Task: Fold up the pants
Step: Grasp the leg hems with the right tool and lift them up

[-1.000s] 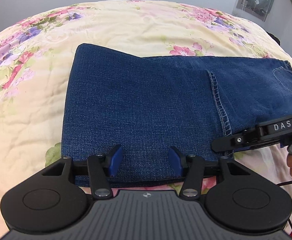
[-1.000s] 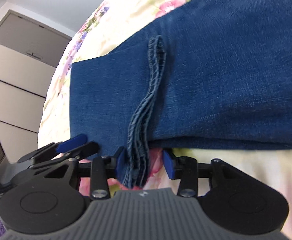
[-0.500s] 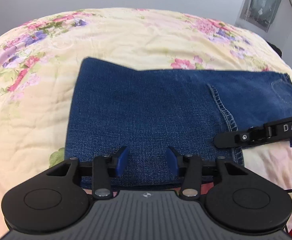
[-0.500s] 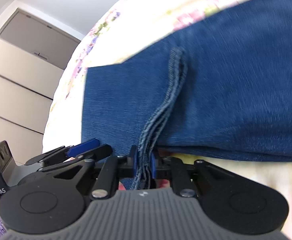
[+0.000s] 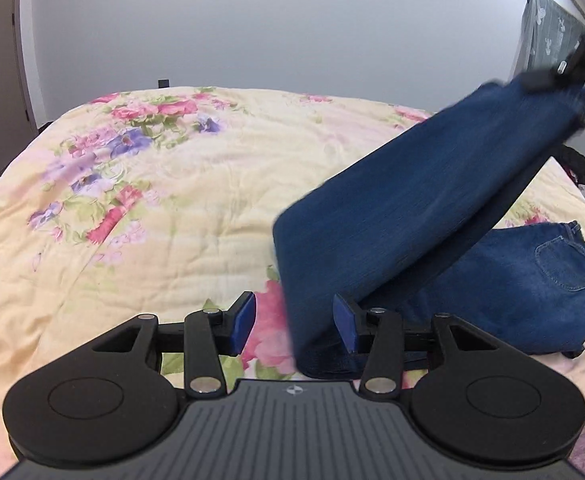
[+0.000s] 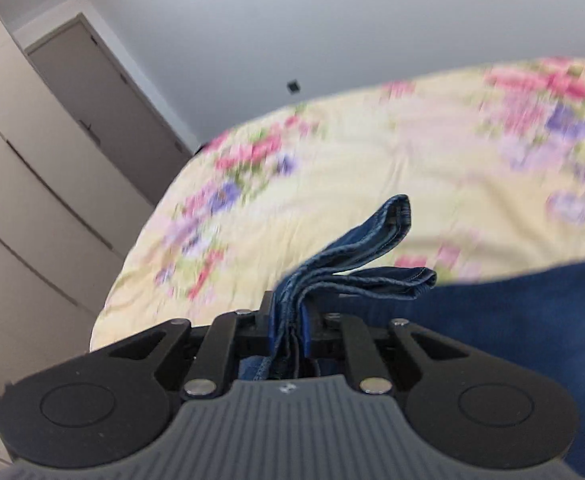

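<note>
Lifting the hem end of the jeans high off the floral quilt, clearly to swing the legs over toward the waist for the next fold. Right gripper clamped tight on the stacked hems, cuffs fanning out past the pads. Left gripper spread wide, gripping nothing, one blue pad just beside the fold edge low on the quilt, probably there to steady the crease. Back pocket and seat lying flat on the quilt, right of the raised denim panel.
</note>
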Tool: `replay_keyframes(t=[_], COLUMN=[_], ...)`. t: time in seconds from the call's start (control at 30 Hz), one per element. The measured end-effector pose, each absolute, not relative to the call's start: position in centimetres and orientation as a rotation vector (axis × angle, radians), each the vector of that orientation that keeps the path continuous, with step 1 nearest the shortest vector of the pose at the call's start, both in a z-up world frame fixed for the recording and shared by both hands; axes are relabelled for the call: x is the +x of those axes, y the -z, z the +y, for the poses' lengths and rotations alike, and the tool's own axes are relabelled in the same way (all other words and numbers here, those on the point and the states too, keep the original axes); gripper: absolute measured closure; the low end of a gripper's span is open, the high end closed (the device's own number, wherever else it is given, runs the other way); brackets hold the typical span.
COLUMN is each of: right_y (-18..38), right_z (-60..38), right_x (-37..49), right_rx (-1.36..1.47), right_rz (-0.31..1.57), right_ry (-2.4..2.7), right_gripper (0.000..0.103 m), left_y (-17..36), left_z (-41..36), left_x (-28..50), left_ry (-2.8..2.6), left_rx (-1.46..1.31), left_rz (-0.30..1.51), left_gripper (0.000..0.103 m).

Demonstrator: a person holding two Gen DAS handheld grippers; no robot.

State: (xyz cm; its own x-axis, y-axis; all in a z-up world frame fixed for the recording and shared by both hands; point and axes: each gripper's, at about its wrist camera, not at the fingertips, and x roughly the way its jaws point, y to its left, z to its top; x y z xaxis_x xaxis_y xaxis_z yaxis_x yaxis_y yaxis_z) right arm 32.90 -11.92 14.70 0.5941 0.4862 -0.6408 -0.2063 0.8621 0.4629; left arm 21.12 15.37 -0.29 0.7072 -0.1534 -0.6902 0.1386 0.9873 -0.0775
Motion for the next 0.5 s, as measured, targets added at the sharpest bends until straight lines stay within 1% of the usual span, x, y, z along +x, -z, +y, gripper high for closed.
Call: replay_keyframes(t=[0.13, 0.23, 0.3, 0.4, 0.47, 0.5], right_y=[-21.7, -24.8, -25.4, -23.2, -19.0, -16.1], right_z=[-19.8, -27.5, -32.8, -40.9, -46.3, -49.0], right_x=[33.6, 33.6, 33.5, 33.7, 34.1, 34.1], right_rx=[0.315, 0.302, 0.293, 0.294, 0.307, 0.315], right_rz=[0.715, 0.64, 0.602, 0.624, 0.681, 0.722], right_ry=[-0.31, -0.202, -0.123, -0.013, 0.071, 0.111], right_gripper=[0.096, 0.096, 0.096, 0.096, 0.096, 0.096], left_y=[-0.3, -0.1, 0.4, 2.1, 3.5, 4.5], left_z=[12.8, 10.3, 8.5, 5.3, 3.2, 2.1], left_x=[22.0, 23.1, 24.0, 25.5, 26.3, 27.0], left_ry=[0.19, 0.223, 0.251, 0.282, 0.303, 0.316], left_rx=[-0.01, 0.0, 0.006, 0.029, 0.044, 0.052], left_rz=[0.758, 0.759, 0.766, 0.798, 0.826, 0.846], left_gripper=[0.05, 0.05, 0.05, 0.05, 0.05, 0.05])
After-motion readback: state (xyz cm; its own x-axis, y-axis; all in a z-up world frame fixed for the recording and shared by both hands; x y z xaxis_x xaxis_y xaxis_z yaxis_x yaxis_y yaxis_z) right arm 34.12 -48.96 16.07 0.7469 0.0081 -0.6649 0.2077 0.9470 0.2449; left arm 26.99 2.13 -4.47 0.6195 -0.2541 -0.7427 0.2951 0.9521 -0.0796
